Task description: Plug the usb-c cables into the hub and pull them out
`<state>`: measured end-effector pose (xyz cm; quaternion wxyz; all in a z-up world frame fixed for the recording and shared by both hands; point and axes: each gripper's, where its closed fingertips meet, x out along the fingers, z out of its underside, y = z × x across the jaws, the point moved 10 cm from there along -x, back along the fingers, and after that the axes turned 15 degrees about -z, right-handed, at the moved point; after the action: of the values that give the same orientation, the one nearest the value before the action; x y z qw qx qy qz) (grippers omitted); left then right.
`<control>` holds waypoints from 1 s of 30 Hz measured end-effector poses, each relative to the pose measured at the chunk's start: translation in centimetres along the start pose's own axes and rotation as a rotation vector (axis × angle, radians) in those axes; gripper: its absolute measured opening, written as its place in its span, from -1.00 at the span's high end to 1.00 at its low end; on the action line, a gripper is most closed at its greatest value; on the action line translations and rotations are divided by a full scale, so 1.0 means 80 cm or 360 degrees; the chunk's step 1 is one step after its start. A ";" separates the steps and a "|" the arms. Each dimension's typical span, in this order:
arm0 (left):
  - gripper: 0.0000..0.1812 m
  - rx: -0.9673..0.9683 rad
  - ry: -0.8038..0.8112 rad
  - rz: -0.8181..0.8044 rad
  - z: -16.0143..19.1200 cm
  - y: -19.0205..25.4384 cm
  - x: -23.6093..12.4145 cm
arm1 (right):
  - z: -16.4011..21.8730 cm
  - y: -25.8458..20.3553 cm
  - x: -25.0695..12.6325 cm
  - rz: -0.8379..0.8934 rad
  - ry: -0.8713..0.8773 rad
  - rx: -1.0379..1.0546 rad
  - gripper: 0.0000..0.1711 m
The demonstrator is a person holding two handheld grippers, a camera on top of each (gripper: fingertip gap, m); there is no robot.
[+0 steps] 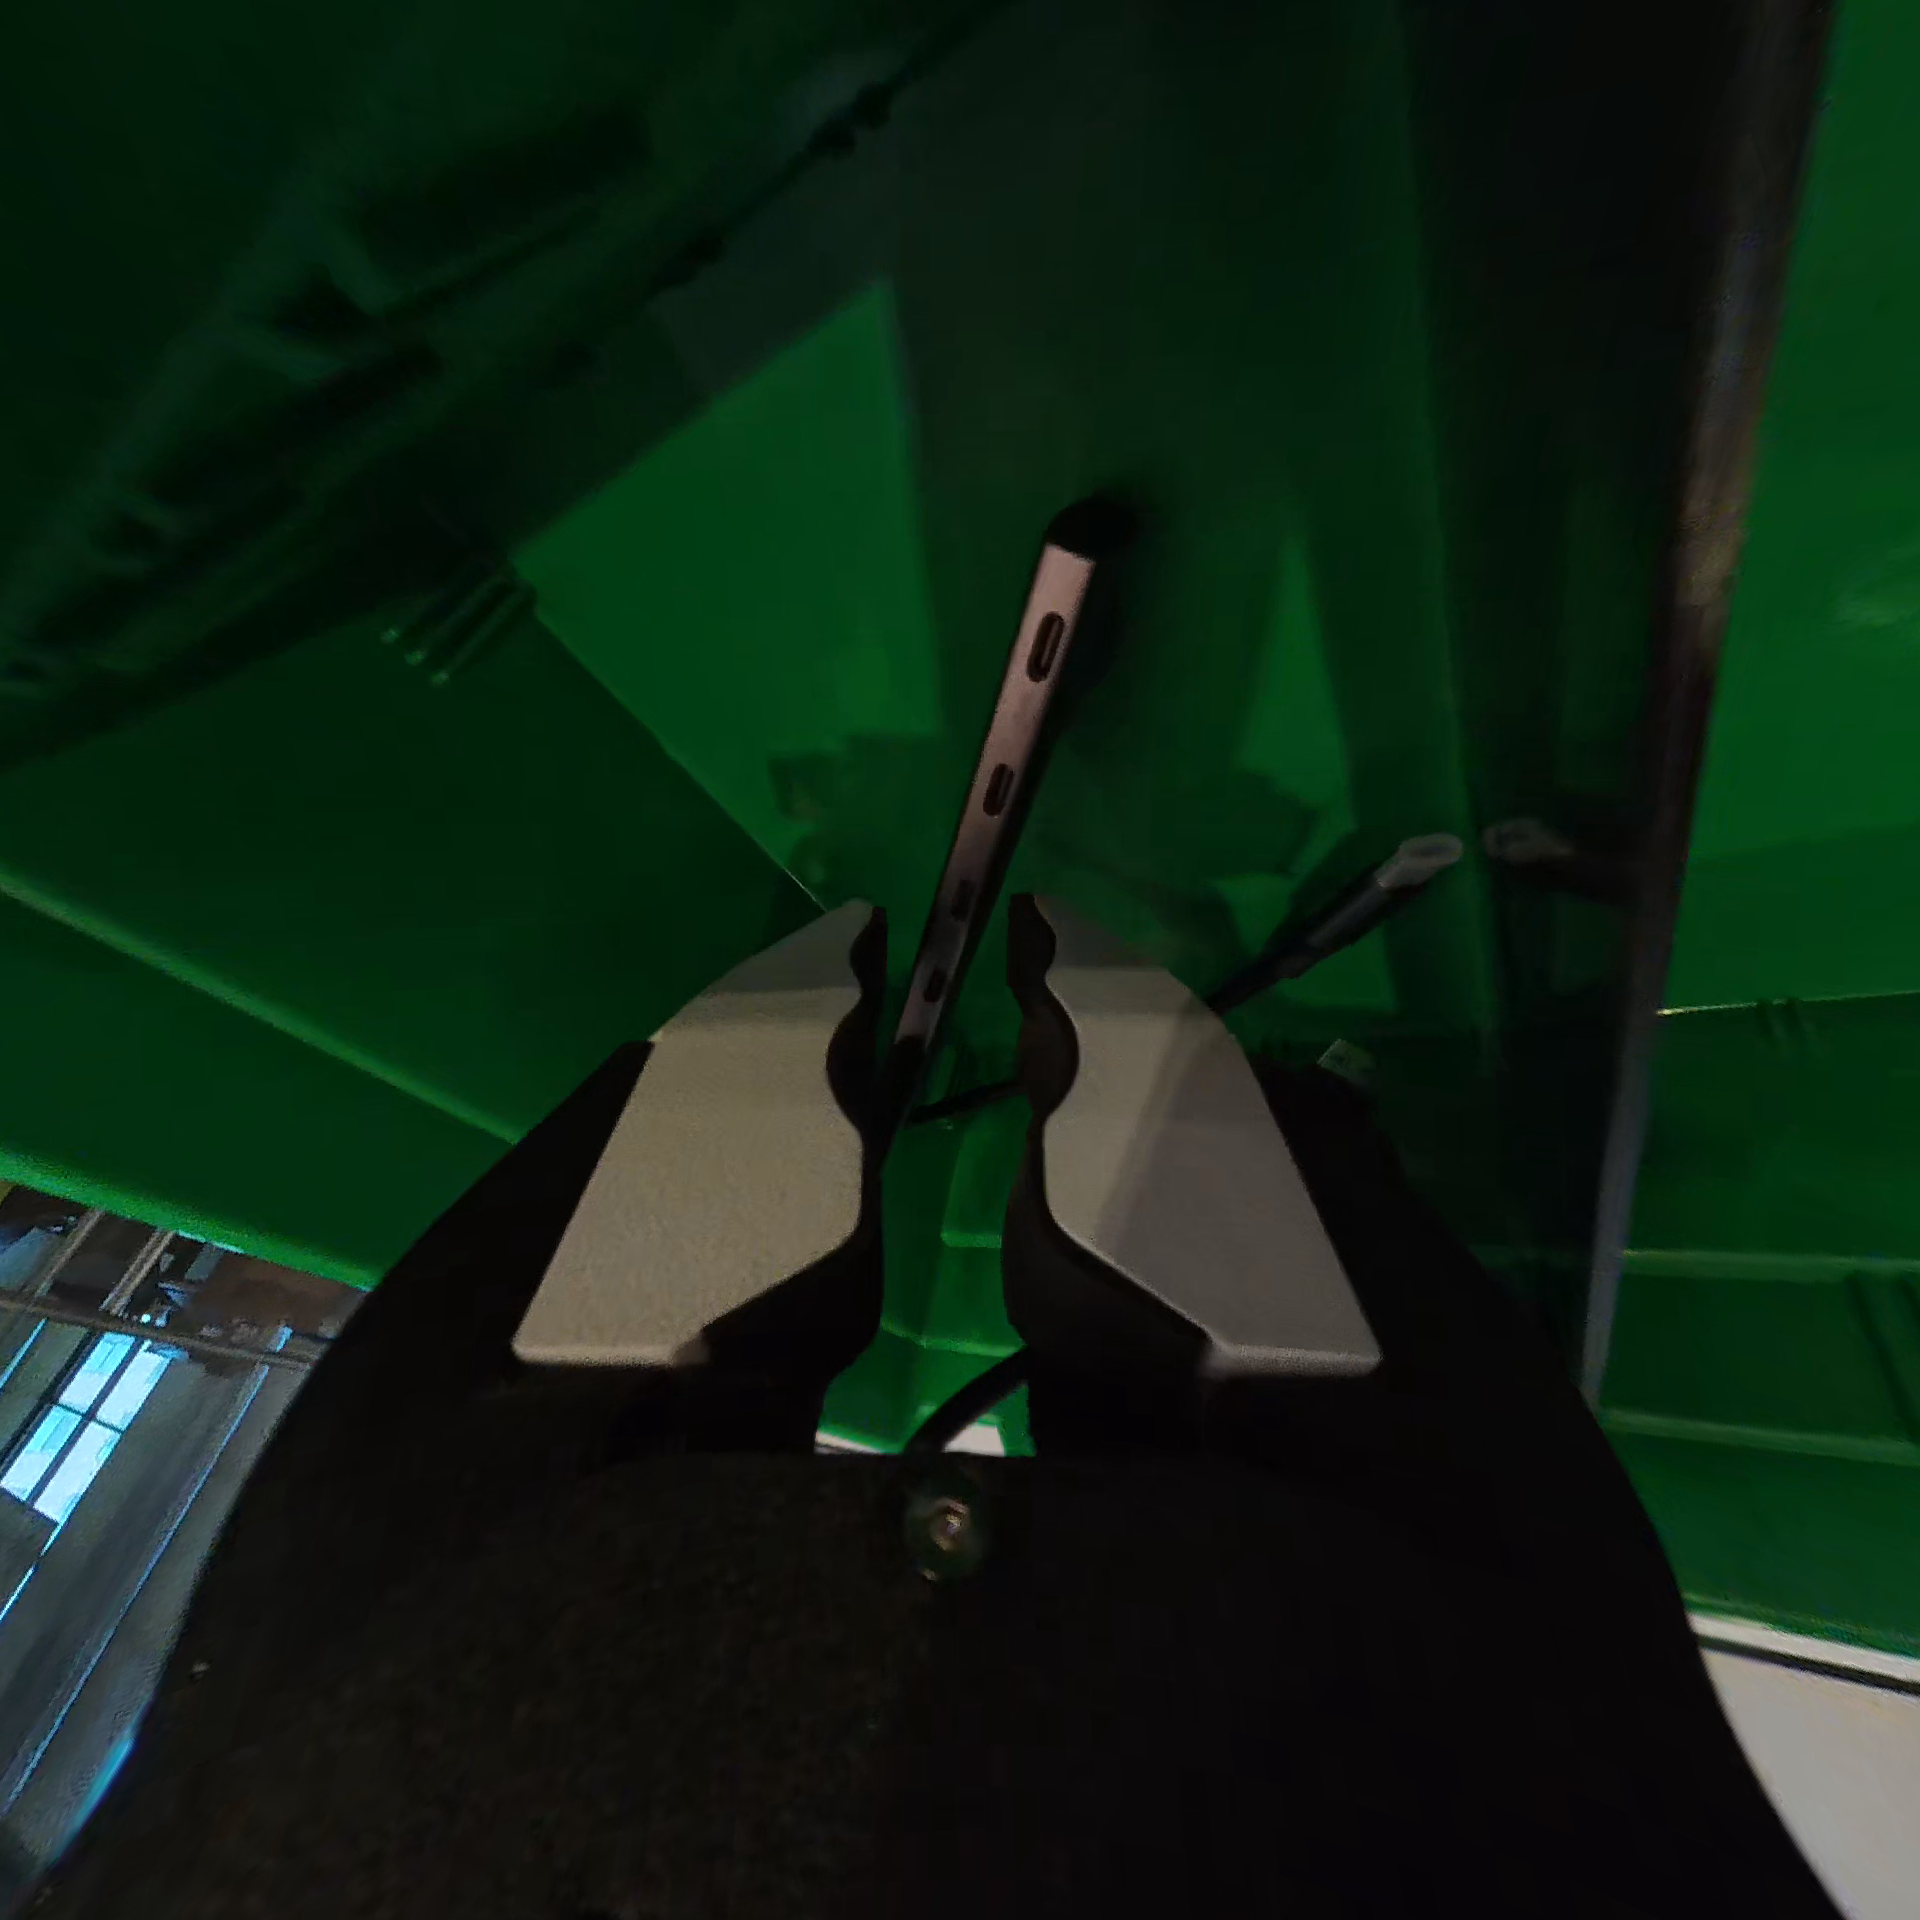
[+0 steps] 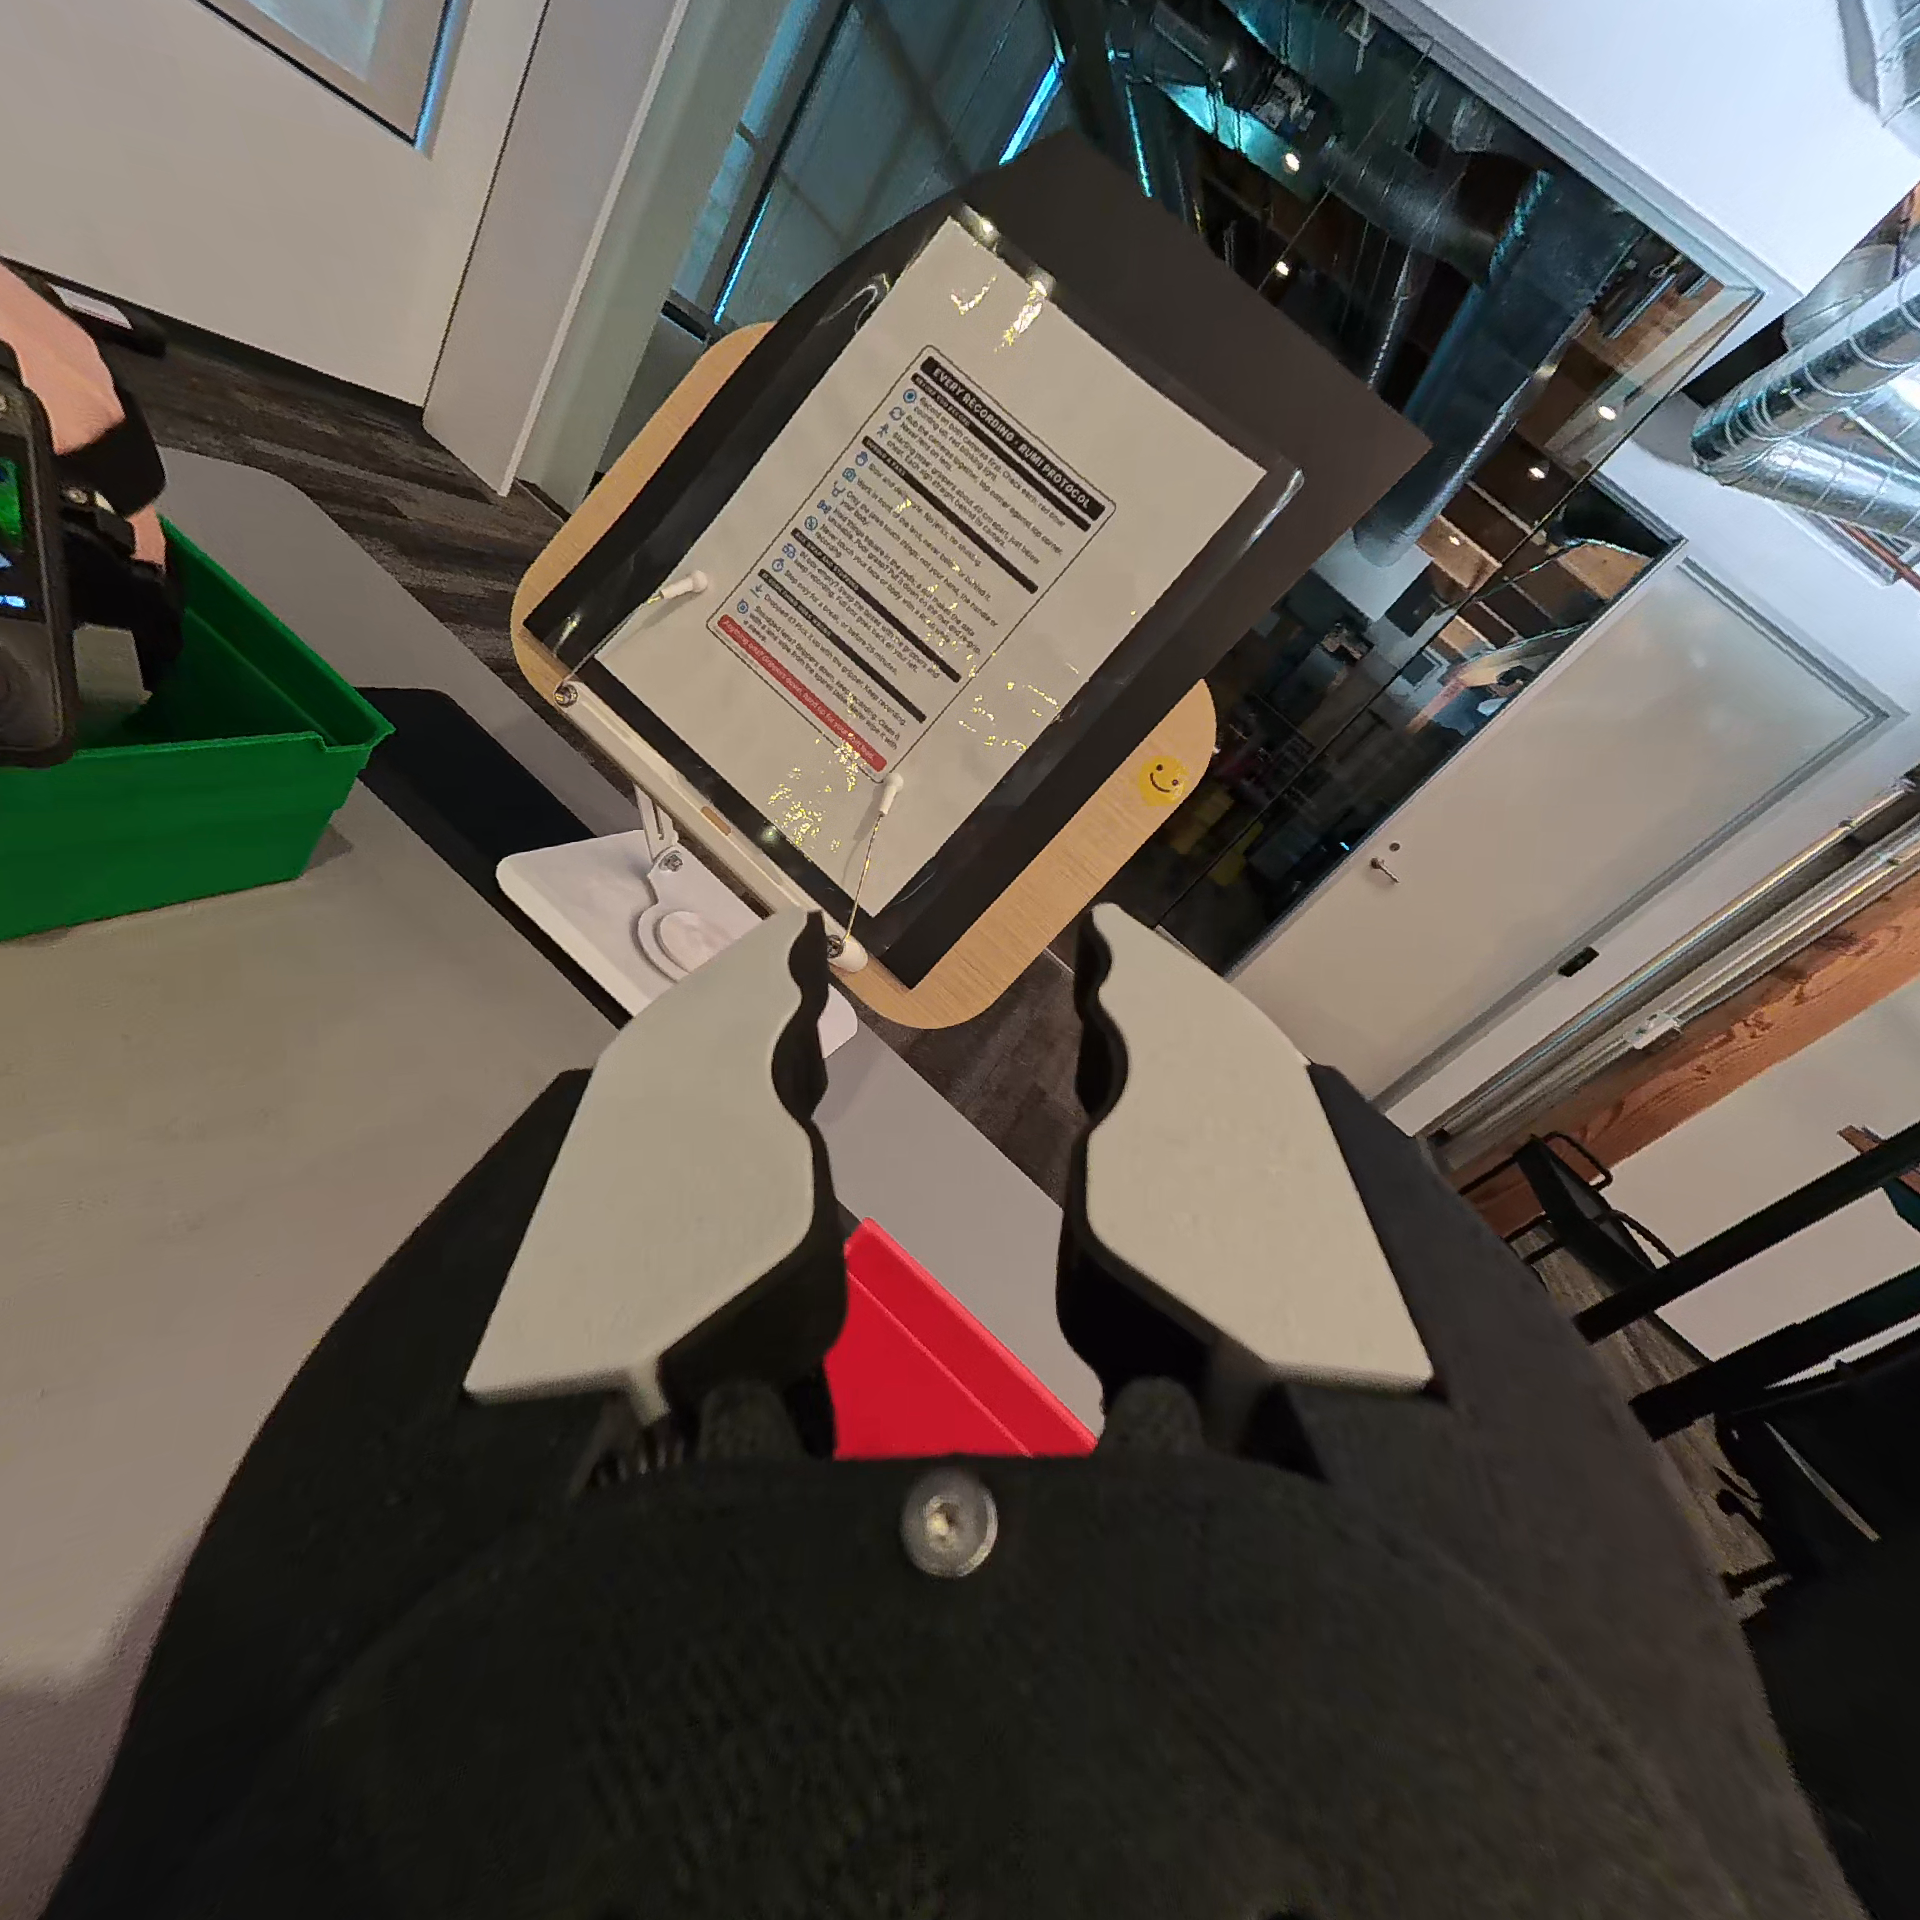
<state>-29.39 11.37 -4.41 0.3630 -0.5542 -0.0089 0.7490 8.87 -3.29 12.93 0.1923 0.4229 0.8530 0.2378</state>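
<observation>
In the left wrist view, my left gripper (image 1: 948, 912) is inside a green bin (image 1: 312, 935). Its jaws are narrowed on the near end of a slim grey hub (image 1: 1023, 707), seen edge-on with several oval ports. The hub slants between the fingers and touches both. A thin black cable (image 1: 961, 1392) hangs below the jaws. Two USB-C cable plugs lie to the right, one (image 1: 1382, 894) nearer and one (image 1: 1522, 836) by the bin wall. My right gripper (image 2: 951, 935) is open and empty above the grey table (image 2: 208, 1143). The hub and cables do not show in the right wrist view.
In the right wrist view the green bin (image 2: 208, 790) stands at the left with the other gripper and a hand (image 2: 52, 582) in it. A red bin (image 2: 935, 1361) lies under my right jaws. A sheet on a white stand (image 2: 883, 582) stands ahead, near the table edge. There is about 45 cm between the tips of the two grippers.
</observation>
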 end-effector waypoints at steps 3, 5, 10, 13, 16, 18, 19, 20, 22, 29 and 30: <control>0.81 -0.0008 0.0039 0.0006 -0.001 0.002 0.003 | -0.001 0.001 -0.002 -0.0004 0.0010 0.0012 0.46; 0.82 0.0015 0.0043 -0.0011 0.001 0.003 0.004 | -0.001 0.002 -0.003 -0.0002 0.0012 0.0016 0.46; 0.82 -0.0016 -0.0013 0.0004 0.006 0.002 0.003 | -0.001 0.002 -0.004 -0.0001 0.0004 0.0015 0.46; 0.81 -0.0022 -0.0009 0.0012 0.007 0.002 0.006 | -0.001 0.002 -0.003 -0.0005 -0.0002 0.0011 0.46; 0.82 -0.0027 -0.0001 0.0007 0.007 0.002 0.007 | -0.001 0.001 -0.003 -0.0005 -0.0006 0.0005 0.46; 0.83 -0.0037 0.0005 0.0004 0.007 0.003 0.007 | -0.001 0.002 -0.004 -0.0004 -0.0003 0.0005 0.46; 0.84 -0.0044 0.0008 0.0008 0.007 0.004 0.007 | -0.001 0.002 -0.004 -0.0004 -0.0001 0.0007 0.46; 0.84 -0.0050 0.0011 0.0004 0.007 0.004 0.008 | -0.001 0.002 -0.005 -0.0003 0.0000 0.0009 0.46; 0.85 -0.0073 0.0029 -0.0008 0.006 0.006 0.009 | -0.001 0.003 -0.006 -0.0001 0.0001 0.0012 0.46; 0.86 -0.0105 -0.0024 -0.0155 0.009 0.009 0.004 | -0.003 0.008 -0.014 0.0010 0.0040 0.0023 0.46; 0.87 -0.0117 -0.0032 -0.0175 0.010 0.008 0.000 | -0.003 0.009 -0.015 0.0011 0.0046 0.0027 0.46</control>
<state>-30.41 11.21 -4.38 0.3827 -0.5585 -0.0705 0.7326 9.86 -3.99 13.70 0.1754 0.4241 0.8562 0.2374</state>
